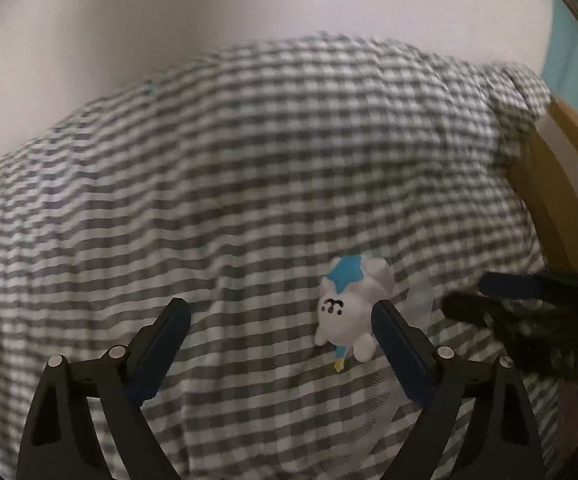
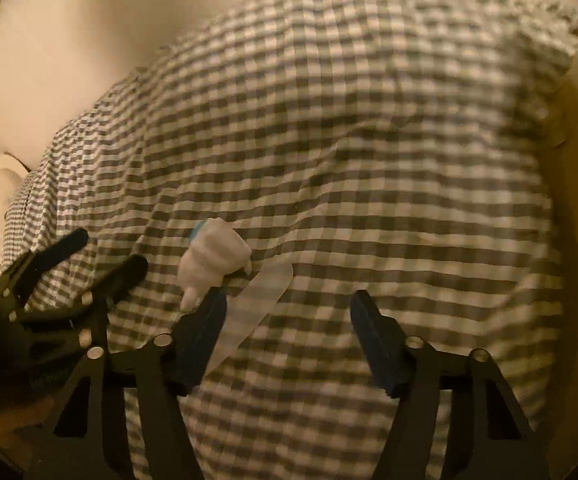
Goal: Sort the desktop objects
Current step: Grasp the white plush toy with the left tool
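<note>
surface: gingham cloth fills most of both views, wrinkled — soft bed for the objects.
toy: white figurine with blue star, lower centre-right of left wrist view, lying on its side on the cloth; it shows at centre-left in the right wrist view.
clear piece: translucent strip beside the toy, flat on cloth; looks like its stand — not sure.
left gripper: released, jaws wide, nothing gripped; right finger just beside the toy, contact unclear.
right gripper: partly spread, empty; strip lies by its left finger.
judgement: both angled down at the toy, likely lining up a pick.
other: wooden frame at right edge.
</note>
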A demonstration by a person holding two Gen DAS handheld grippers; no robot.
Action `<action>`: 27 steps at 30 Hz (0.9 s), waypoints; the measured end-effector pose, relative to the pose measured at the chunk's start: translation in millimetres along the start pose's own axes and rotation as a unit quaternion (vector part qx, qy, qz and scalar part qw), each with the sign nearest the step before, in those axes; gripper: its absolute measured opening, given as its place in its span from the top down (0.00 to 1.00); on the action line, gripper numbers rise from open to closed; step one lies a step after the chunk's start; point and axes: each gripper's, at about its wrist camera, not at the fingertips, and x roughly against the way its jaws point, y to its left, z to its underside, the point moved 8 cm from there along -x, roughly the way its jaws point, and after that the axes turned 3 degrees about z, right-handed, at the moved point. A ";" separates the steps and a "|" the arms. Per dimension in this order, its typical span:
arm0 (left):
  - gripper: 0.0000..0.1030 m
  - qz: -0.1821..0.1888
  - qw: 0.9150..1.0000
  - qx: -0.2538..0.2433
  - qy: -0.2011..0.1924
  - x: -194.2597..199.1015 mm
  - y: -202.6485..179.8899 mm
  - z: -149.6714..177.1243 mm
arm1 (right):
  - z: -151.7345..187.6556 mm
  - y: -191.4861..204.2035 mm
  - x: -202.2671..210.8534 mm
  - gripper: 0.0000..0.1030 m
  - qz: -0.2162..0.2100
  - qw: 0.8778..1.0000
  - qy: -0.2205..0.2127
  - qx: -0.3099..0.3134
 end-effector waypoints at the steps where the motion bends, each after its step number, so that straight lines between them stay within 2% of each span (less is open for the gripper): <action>1: 0.08 0.009 1.000 -0.010 0.003 -4.9 -2.1 1.2 | -1.7 -1.3 -8.7 0.53 -0.008 1.000 0.010 -0.010; 4: 0.08 0.030 0.999 -0.025 0.010 -15.5 -9.4 1.2 | -3.0 1.4 -19.8 0.61 -0.029 0.999 0.028 -0.021; 8: 0.08 0.036 0.998 -0.032 0.026 -32.1 -17.3 2.7 | -1.6 8.9 -34.6 0.68 -0.044 0.998 0.045 -0.015; 9: 0.09 0.036 0.998 -0.030 0.032 -36.9 -18.9 4.3 | -1.9 8.7 -37.7 0.76 -0.041 0.998 0.048 -0.014; 10: 0.16 0.038 0.998 -0.025 0.038 -41.2 -20.3 6.5 | -2.4 7.6 -39.3 0.80 -0.041 0.998 0.047 -0.014; 11: 0.30 0.042 0.998 -0.020 0.046 -45.2 -21.7 9.2 | -2.9 6.7 -38.8 0.83 -0.050 0.998 0.045 -0.017; 12: 0.39 0.047 0.997 -0.015 0.056 -48.8 -23.3 12.4 | -2.6 5.1 -37.9 0.85 -0.056 0.997 0.044 -0.021; 13: 0.57 0.052 0.997 -0.010 0.061 -50.4 -24.5 14.3 | -2.2 2.1 -34.8 0.86 -0.064 0.997 0.041 -0.026; 14: 0.60 0.058 0.996 -0.004 0.065 -51.2 -26.5 16.2 | -2.6 0.8 -32.2 0.88 -0.066 0.997 0.039 -0.029; 19: 0.60 0.033 0.998 -0.001 0.047 -36.7 -30.2 13.0 | -4.7 -5.0 -7.0 0.90 -0.053 0.998 0.016 -0.024; 27: 0.61 0.011 1.000 0.011 0.019 15.5 -33.8 13.4 | -5.9 -9.9 38.8 0.92 -0.030 0.999 -0.023 -0.020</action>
